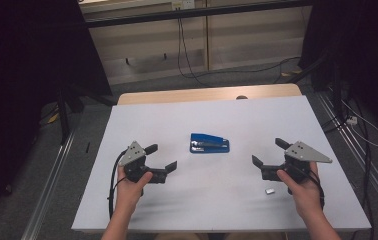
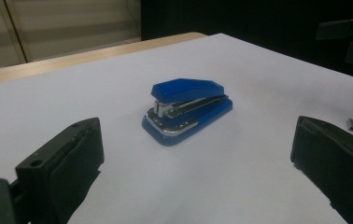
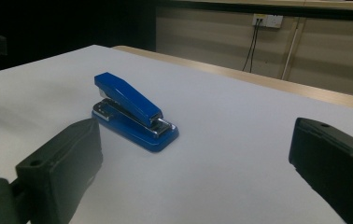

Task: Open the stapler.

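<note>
Holding my left claw (image 1: 164, 156) wide open w/ nothing in it, left of the stapler (image 1: 209, 143): small, blue, chrome inside, shut, flat mid-desk (image 1: 257, 115). Right claw (image 1: 269, 151) also wide open & empty; tiny grey staple block (image 1: 270, 190) sits just beside that hand.

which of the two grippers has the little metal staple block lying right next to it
The right gripper: the small silver staple block lies on the white table just beside the hand holding it. The left gripper has bare tabletop around it.

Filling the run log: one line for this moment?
left tool open | right tool open | blue stapler between them, untouched | staple block near right hand
</note>
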